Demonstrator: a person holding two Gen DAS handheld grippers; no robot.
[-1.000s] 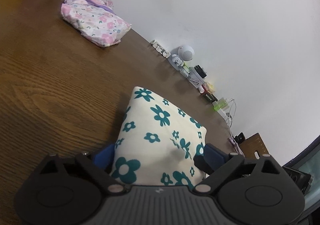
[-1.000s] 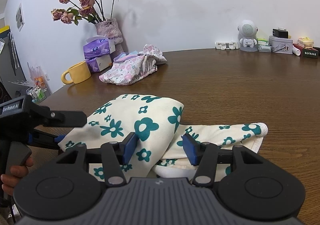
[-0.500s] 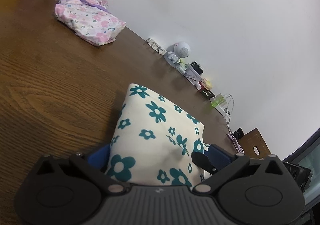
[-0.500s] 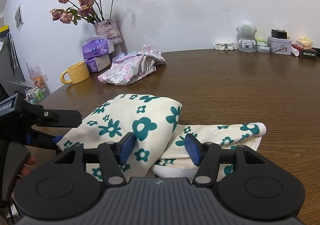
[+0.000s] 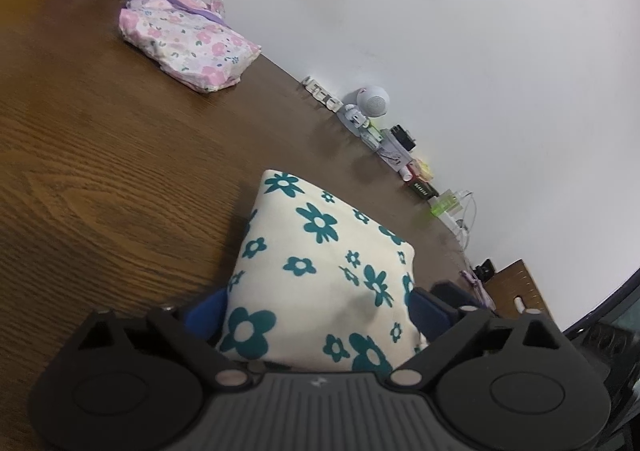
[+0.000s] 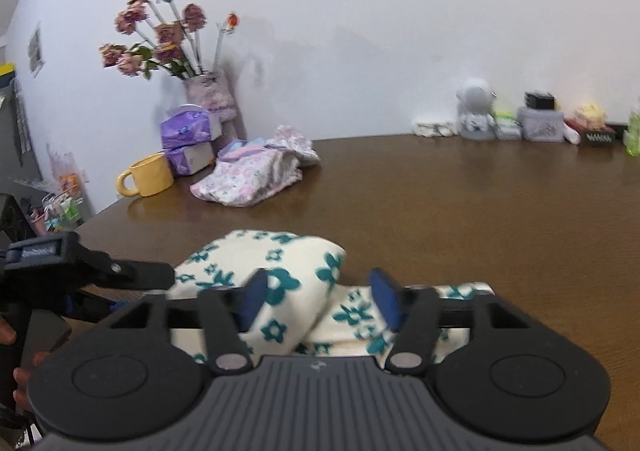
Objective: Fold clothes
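A cream cloth with teal flowers (image 5: 320,267) lies folded on the brown wooden table (image 5: 100,155). It also shows in the right wrist view (image 6: 280,283). My left gripper (image 5: 316,307) is open, its blue pads on either side of the cloth's near end. It shows from the side in the right wrist view (image 6: 120,275). My right gripper (image 6: 320,299) is open above the cloth's fold, and nothing is gripped.
A folded pink floral garment (image 5: 188,43) lies at the back of the table, next to a yellow mug (image 6: 148,175), purple tissue packs (image 6: 188,139) and a vase of dried roses (image 6: 204,91). Small trinkets and a white robot figure (image 6: 476,111) line the wall.
My right gripper has drawn back and lifted, so the cloth sits lower and nearer in its view. The left gripper has shifted slightly, still around the cloth's end.
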